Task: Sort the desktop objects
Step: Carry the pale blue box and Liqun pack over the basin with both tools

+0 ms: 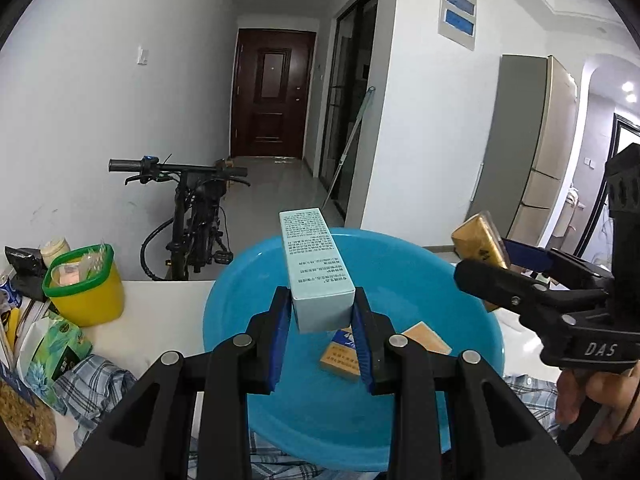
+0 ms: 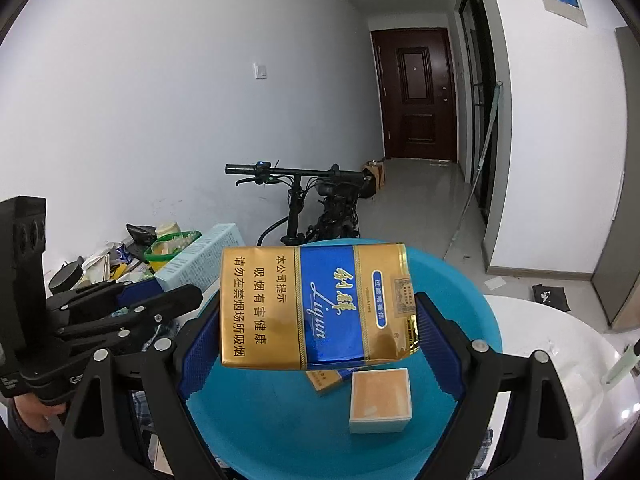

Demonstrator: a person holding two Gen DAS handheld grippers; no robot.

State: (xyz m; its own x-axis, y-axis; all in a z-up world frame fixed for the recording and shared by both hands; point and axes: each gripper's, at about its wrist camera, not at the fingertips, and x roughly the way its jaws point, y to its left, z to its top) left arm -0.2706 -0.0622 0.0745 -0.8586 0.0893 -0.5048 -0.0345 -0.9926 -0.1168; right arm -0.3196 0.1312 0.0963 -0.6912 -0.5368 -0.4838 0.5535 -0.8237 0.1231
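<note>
My left gripper [image 1: 322, 320] is shut on a pale green box [image 1: 314, 268] printed with small text, held above a blue plastic basin [image 1: 256, 300]. My right gripper [image 2: 316, 336] is shut on a gold and blue cigarette pack [image 2: 316, 304], held flat above the same basin [image 2: 460, 292]. In the basin lie a small orange-topped white box [image 2: 380, 398] and another orange and blue pack [image 2: 324, 380], partly hidden behind the held pack. The right gripper [image 1: 496, 268] with its gold pack [image 1: 478, 240] shows at the right of the left wrist view. The left gripper [image 2: 160, 292] with the green box [image 2: 200, 256] shows at the left of the right wrist view.
A yellow tub with a green rim [image 1: 86, 284] stands left of the basin among packets and clutter [image 1: 44, 344]. Checked cloth [image 1: 96, 380] lies under the basin on the white tabletop [image 1: 168, 300]. A bicycle [image 1: 192, 224] stands behind. A white round surface [image 2: 560, 360] lies at right.
</note>
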